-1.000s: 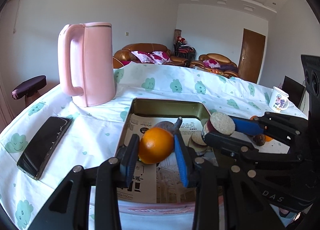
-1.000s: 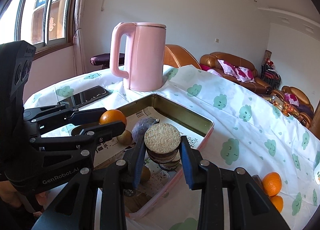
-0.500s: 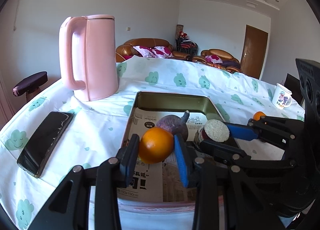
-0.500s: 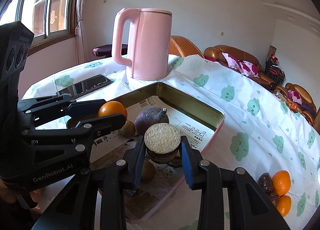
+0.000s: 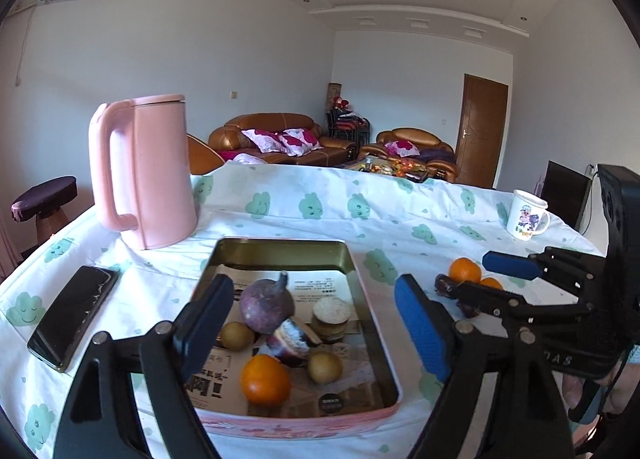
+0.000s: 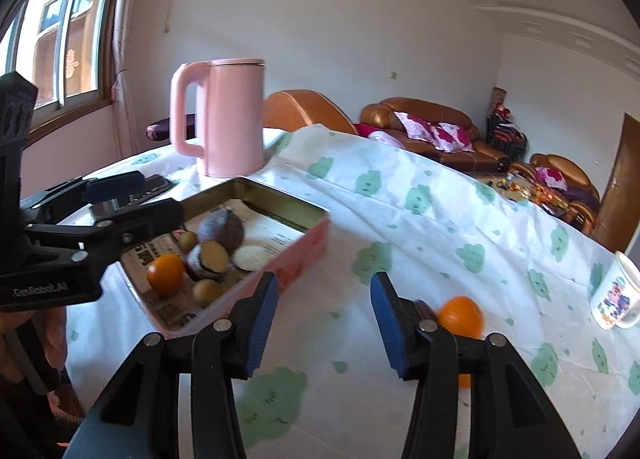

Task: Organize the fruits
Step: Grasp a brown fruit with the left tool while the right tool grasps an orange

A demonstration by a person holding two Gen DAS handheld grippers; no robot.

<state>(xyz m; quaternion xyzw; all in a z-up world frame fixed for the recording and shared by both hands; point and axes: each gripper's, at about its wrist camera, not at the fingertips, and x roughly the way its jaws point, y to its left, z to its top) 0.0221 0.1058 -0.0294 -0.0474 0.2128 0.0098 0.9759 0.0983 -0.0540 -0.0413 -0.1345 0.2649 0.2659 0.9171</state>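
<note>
Just then both jaws had been opening: the left gripper (image 5: 314, 325) released its round orange mandarin (image 5: 265, 380) into the pink-rimmed metal tray (image 5: 362, 291), and the right gripper (image 6: 324, 323) gaped empty, so loose fruit came next.

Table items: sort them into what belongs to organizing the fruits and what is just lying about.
Part of the job:
- tin tray
- orange in the tray
- purple fruit
- small brown fruits
- oranges on the cloth
- left gripper, open
- right gripper, open

Just lying about:
- pink kettle
- phone
- mug
</note>
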